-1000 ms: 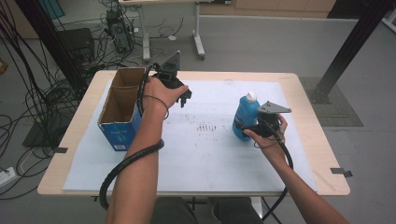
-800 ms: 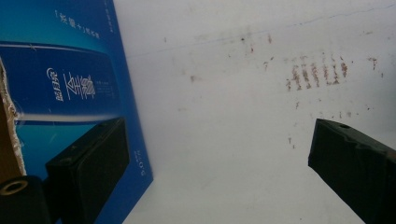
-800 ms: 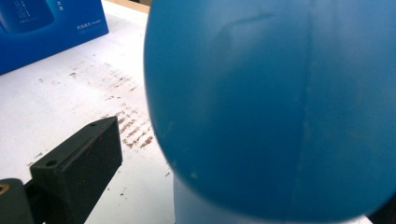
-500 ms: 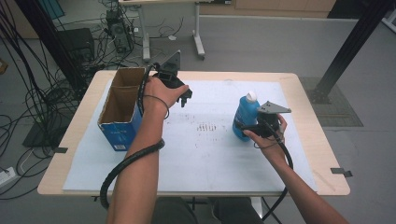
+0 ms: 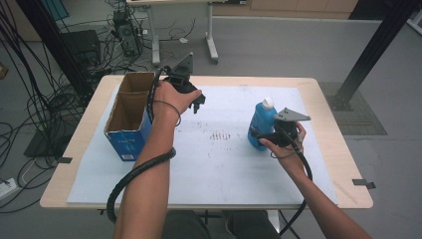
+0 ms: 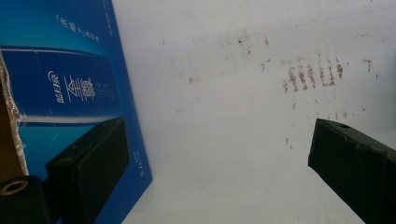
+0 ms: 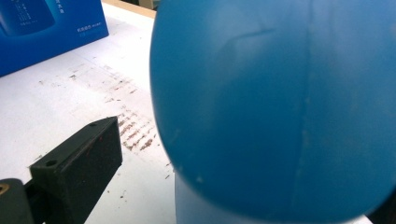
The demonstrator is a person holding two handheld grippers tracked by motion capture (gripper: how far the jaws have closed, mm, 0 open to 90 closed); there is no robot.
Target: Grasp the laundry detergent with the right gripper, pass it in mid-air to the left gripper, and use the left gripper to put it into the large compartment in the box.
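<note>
Stained white mat [image 5: 219, 159] covers table [image 5: 343, 169]

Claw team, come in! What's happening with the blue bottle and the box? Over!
Right claw around blue bottle, bottle upright on mat. Left claw open, beside open blue box, holding nothing. Nothing between bottle and box.

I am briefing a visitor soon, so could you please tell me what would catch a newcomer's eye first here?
The blue bottle with a white cap stands upright at the table's right, the right tool around its lower body. At the left stands an open blue cardboard box, the left tool open just beside it.
</note>
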